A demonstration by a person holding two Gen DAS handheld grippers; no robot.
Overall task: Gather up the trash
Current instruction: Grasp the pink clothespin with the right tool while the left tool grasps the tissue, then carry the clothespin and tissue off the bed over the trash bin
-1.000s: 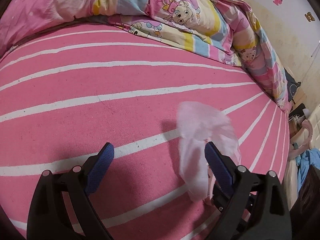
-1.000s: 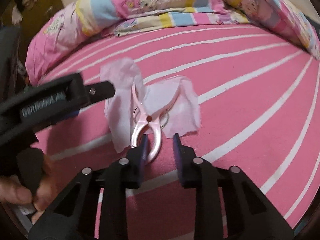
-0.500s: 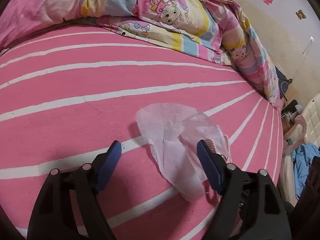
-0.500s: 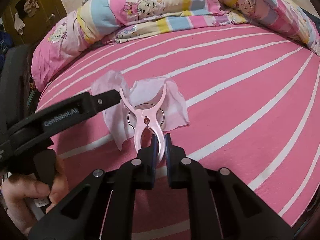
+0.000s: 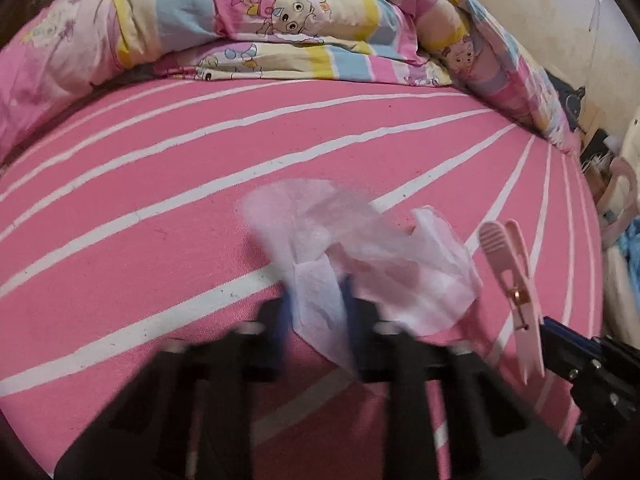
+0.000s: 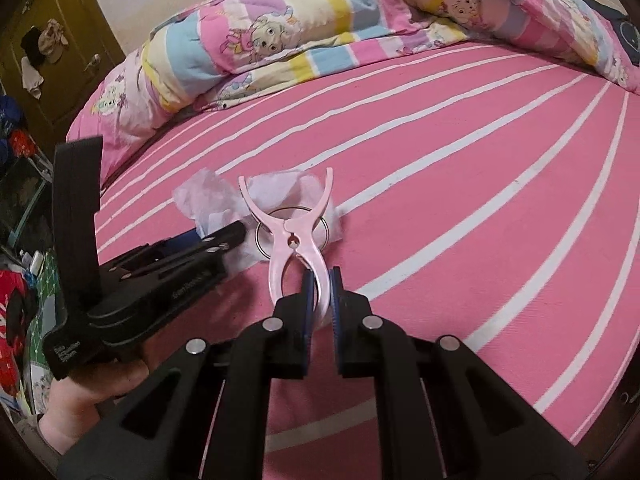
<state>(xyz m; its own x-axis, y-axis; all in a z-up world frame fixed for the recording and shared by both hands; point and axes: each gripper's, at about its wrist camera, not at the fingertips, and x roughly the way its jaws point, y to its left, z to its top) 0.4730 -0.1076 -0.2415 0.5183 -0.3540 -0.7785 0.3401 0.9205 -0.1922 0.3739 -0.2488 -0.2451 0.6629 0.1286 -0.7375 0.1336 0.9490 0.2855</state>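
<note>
While both grippers sit low over the striped bed sheet (image 5: 160,184), the left gripper (image 5: 316,304) has just pinched shut on the crumpled tissue (image 5: 360,248); the right gripper (image 6: 320,292) clamps one handle of the pink clothes peg (image 6: 294,236). Advice: lift the tissue slowly, straight up, so thin paper doesn't tear or slip.

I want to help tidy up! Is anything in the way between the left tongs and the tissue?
No, nothing is in the way. The left tongs have just closed on the white tissue on the pink bedsheet. The pink clothespin is off to the side, pinched in the right tongs.
</note>
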